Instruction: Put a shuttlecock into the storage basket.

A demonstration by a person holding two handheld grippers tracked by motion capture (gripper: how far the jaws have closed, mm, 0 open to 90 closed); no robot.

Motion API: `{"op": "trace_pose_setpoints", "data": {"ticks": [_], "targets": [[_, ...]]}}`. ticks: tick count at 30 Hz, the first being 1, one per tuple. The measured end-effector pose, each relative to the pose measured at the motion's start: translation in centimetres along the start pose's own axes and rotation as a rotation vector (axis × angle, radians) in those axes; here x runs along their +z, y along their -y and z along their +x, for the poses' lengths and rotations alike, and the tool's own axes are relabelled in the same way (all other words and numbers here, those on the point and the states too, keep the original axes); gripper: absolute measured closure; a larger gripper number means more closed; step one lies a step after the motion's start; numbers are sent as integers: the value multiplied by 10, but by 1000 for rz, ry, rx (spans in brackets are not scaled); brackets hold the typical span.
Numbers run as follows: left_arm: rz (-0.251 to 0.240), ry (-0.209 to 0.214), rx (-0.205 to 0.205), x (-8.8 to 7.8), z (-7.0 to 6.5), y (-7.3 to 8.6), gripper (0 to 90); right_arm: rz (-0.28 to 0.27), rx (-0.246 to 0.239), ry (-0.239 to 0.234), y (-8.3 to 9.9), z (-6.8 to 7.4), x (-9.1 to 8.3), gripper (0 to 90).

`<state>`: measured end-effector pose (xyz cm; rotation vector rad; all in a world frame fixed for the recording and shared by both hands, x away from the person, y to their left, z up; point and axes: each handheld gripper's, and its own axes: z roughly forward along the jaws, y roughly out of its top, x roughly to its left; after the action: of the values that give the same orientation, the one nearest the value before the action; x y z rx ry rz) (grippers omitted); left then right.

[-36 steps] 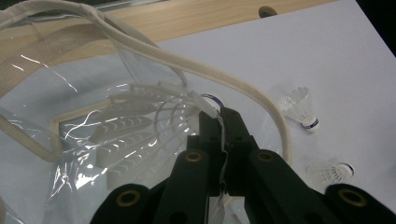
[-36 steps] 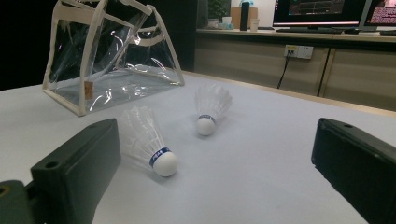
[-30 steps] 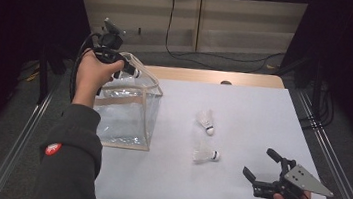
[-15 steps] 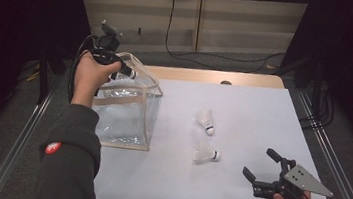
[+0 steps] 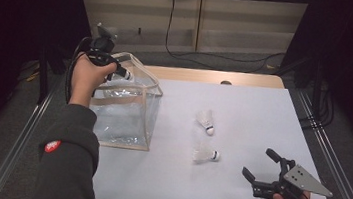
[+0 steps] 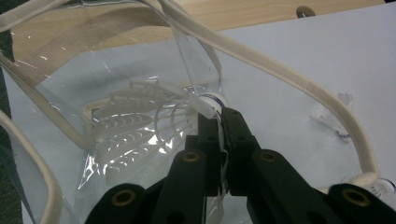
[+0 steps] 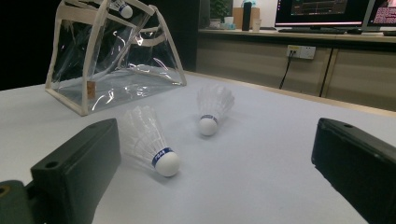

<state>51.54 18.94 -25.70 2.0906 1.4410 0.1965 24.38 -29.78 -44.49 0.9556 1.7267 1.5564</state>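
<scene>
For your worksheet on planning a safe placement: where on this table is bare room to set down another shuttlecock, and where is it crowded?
Bare: the far right of the white table, beyond the two shuttlecocks, and the near strip between the clear bag and the right claw. Crowded: the left side, where the left claw holds a shuttlecock over the bag.

Black tongs (image 5: 260,170), grey triangular plate on top; dark grey sleeve (image 5: 68,157), red round patch.

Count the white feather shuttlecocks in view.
3. One white feather shuttlecock is held in the left gripper over the clear plastic bag; two lie on the white table: one farther, one nearer.
</scene>
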Motion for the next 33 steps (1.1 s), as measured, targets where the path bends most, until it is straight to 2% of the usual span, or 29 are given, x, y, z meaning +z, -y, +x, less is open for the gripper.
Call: {"op": "trace_pose_setpoints", "data": {"ticks": [3, 5, 10, 16, 28, 33], "targets": [[-5, -26, 10, 2, 1, 0, 809, 0, 3, 0, 0, 0, 0, 10], [-2, -20, -3, 2, 2, 0, 810, -2, 4, 1, 0, 0, 0, 10], [-7, -21, 0, 1, 2, 0, 786, -2, 7, 2, 0, 0, -1, 10], [-25, 2, 5, -1, -2, 0, 753, -1, 9, 3, 0, 0, -1, 10], [-20, 65, 11, -13, -9, 0, 667, -2, 2, 4, 0, 0, -1, 10], [-18, 100, 30, -17, -15, 0, 642, 1, 0, -1, 0, 0, 0, 10]]}}
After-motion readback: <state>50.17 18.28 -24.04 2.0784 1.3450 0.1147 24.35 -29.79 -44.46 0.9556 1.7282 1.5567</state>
